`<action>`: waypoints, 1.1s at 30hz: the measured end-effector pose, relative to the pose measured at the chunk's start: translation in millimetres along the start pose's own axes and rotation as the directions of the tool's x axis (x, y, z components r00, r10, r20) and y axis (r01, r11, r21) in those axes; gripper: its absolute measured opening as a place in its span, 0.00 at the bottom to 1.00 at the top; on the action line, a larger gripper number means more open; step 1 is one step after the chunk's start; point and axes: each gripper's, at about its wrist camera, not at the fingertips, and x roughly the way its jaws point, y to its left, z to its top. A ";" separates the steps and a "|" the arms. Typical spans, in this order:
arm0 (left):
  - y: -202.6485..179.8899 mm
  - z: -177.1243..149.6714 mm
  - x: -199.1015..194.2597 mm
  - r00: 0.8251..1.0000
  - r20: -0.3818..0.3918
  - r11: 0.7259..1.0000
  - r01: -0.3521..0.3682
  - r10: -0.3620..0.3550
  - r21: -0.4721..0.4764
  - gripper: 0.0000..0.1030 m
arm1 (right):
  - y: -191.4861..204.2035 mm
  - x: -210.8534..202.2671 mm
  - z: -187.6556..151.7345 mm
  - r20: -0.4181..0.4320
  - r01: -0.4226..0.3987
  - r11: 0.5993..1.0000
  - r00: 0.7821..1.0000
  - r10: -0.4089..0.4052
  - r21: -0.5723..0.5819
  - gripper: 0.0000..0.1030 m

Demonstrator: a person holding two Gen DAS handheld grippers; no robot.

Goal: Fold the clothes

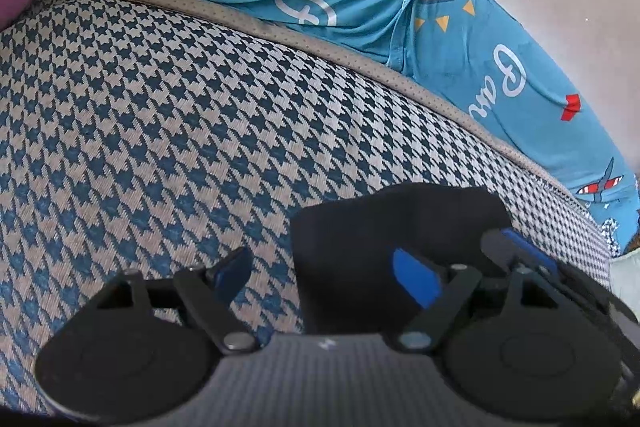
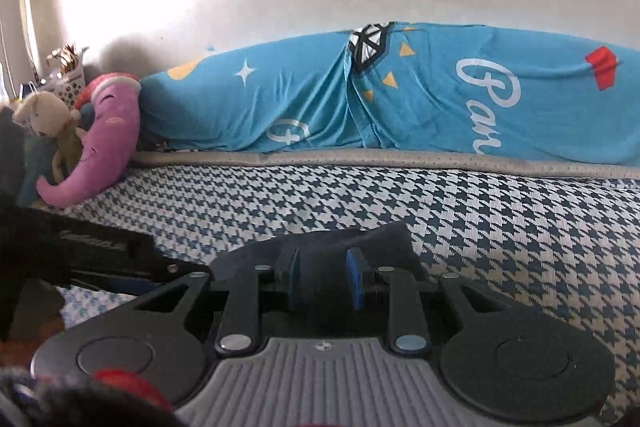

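Dark garment (image 1: pixel 400 227) on the houndstooth bed (image 1: pixel 160 127), partly between both sets of jaws.

Left gripper (image 1: pixel 328 275) wide open, cloth at 1 o'clock by its right finger; right gripper (image 2: pixel 324 279) half-closed astride cloth at 12 o'clock, grip uncertain.

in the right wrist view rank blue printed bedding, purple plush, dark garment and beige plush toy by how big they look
1. blue printed bedding
2. purple plush and dark garment look alike; the garment is nearer and partly hidden, so unranked
3. beige plush toy
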 end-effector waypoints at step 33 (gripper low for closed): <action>0.8 -1.7 19.8 0.995 -0.068 0.996 0.070 -0.073 -0.049 0.89 | -52.4 -0.1 8.2 -0.074 -0.020 0.997 0.997 0.026 0.078 0.55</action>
